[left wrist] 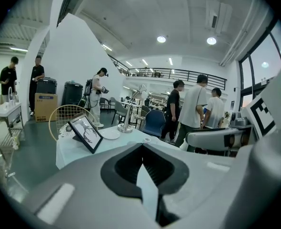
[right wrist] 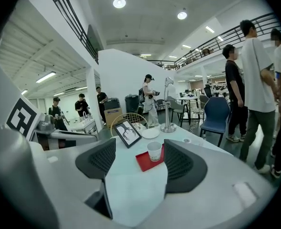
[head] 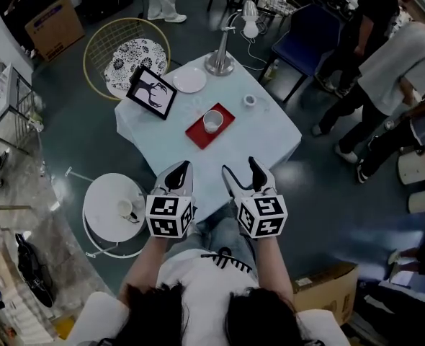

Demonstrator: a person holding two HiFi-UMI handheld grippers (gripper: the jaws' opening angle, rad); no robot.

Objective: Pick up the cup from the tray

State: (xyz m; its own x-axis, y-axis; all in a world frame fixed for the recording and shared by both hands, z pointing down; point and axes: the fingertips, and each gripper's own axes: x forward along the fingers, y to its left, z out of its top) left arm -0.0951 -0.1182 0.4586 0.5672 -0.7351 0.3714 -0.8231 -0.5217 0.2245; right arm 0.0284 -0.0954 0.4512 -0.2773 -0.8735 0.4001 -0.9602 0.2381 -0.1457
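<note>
A white cup (head: 212, 120) stands upright on a red tray (head: 200, 136) in the middle of a table with a pale cloth (head: 270, 132). Both grippers hover at the table's near edge, well short of the tray. My left gripper (head: 179, 170) has its jaws together with nothing held; in the left gripper view the left gripper (left wrist: 143, 149) hides the tray and cup. My right gripper (head: 243, 170) is open and empty. In the right gripper view the cup (right wrist: 154, 151) and tray (right wrist: 144, 162) show far off between the jaws of the right gripper (right wrist: 140, 162).
On the table stand a framed picture (head: 151, 92), a white plate (head: 189, 80), a lamp base (head: 220, 61) and a small ring (head: 250, 100). A round white side table (head: 104, 207) is to the left, a wire chair (head: 126, 52) behind. People stand at right by a blue chair (head: 310, 38).
</note>
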